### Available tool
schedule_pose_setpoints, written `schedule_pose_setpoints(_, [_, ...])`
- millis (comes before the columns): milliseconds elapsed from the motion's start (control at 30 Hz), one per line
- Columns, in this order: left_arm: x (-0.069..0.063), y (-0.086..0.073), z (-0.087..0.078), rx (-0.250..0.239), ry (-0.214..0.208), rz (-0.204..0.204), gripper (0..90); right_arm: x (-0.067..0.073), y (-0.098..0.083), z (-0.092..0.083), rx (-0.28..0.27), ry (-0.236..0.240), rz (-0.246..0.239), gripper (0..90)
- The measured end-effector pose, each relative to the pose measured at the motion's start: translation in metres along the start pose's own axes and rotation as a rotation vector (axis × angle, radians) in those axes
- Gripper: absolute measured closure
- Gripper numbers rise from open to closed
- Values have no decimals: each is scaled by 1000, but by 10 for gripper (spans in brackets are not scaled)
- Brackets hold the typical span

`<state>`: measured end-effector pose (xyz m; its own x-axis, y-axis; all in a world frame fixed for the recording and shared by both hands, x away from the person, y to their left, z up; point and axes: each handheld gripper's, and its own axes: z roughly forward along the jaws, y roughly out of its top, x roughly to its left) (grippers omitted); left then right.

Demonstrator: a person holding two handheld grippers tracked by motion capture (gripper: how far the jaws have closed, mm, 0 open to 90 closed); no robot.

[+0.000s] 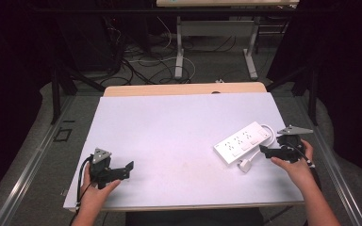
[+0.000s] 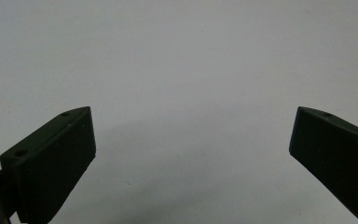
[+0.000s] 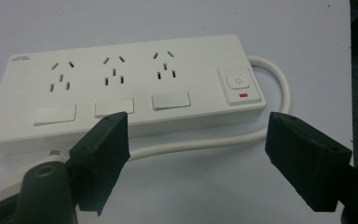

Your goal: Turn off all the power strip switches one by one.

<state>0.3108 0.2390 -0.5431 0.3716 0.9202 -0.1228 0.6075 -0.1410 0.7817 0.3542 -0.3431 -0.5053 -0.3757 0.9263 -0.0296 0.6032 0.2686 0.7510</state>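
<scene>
Power strip [image 1: 243, 141], white, lies flat near the right edge of the table [image 1: 169, 127], long axis running diagonally toward the far right corner. Three socket groups on top, a rocker switch below each, and one push button with a red mark at the end nearest its cord [image 3: 205, 144]. Cord loops out of that end, curves round and runs back along the strip's near side to the white plug [image 1: 245, 165], which lies on the table just beside the strip's near edge.

Right gripper [image 1: 267, 151] sits just beside the strip on its near-right side, jaws pointing at it. In the right gripper view the jaws stand apart with the cord and the strip's side wall seen between them; neither pad presses on anything. Nothing held.

Left gripper [image 1: 128, 168] rests near the front left corner of the table, well apart from the strip. In the left gripper view its jaws are spread wide over bare white surface, nothing between them.
</scene>
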Motion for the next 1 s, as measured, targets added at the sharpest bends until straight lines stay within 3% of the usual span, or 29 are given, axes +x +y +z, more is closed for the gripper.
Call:
schedule_pose_setpoints(500, [0, 0, 1, 7, 4, 4, 3, -9, 24, 8, 20, -24, -9, 282])
schedule_pose_setpoints(1000, [1, 0, 0, 15, 2, 7, 3, -16, 44, 21, 45, -13, -2, 348])
